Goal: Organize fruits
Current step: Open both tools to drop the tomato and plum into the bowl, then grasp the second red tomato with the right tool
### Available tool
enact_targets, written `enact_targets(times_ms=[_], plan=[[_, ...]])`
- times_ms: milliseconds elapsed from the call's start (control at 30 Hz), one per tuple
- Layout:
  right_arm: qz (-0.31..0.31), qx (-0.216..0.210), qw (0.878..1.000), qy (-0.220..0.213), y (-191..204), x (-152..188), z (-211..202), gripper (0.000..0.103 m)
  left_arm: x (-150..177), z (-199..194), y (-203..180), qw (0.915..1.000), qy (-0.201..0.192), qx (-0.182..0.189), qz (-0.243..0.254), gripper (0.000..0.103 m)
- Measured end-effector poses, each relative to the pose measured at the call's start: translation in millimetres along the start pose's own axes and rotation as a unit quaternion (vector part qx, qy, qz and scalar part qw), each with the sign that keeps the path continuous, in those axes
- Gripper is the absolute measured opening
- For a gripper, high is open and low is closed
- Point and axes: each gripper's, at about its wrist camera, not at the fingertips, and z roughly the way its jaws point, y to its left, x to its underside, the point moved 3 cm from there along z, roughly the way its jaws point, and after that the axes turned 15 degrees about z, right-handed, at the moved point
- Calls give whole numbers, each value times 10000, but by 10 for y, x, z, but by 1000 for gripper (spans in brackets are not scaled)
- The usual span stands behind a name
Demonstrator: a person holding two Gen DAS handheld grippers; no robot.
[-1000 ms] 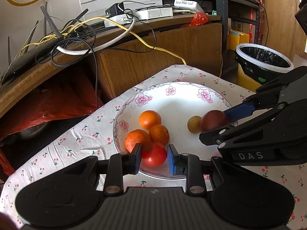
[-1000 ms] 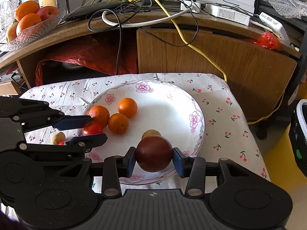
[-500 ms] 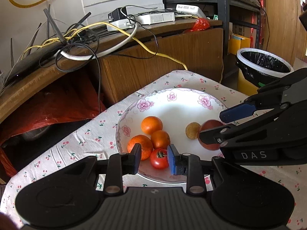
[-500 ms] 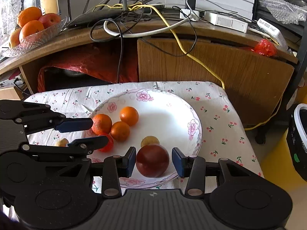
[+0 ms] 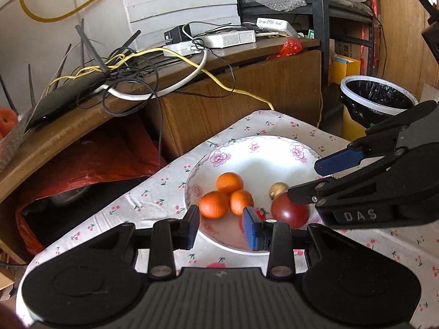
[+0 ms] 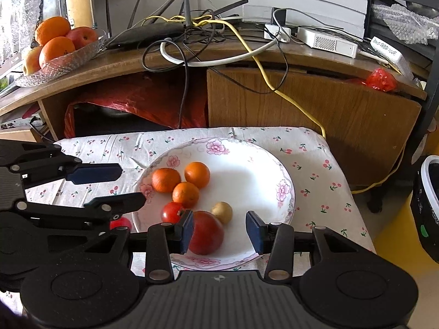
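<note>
Judging from how the fruit lay, the step in hand was letting go of the plate's contents and backing both tools off cleanly; doing it well meant drawing each straight back without nudging anything into a roll.

At the left edge of the cloth-covered table [image 6: 323, 175], the left gripper [image 5: 221, 226] stood with its jaws wide apart and held nothing. A small red fruit [image 6: 120, 222] sat on the cloth just outside the plate's left rim, below that gripper's lower finger. On the left half of the flowered plate [image 6: 263, 164], three oranges [image 6: 181, 182] clustered touching one another, with a tomato [image 6: 172, 212] just nearer the front rim. Beside it a large dark-red fruit [image 6: 206, 233] rested on the plate's front edge, a small yellowish one [image 6: 222, 212] right behind it. The right gripper [image 6: 221, 231] was spread open and empty; the dark-red fruit lay between its fingers, close against the left pad [image 6: 188, 230] and well clear of the right.
</note>
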Motion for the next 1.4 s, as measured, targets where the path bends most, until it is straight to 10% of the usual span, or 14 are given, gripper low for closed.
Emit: enact_targets(times_ms=[1400], plan=[[-331,-966,9927,646,859,448,375,39,871,-366,263,9971,505,549,-124,44]])
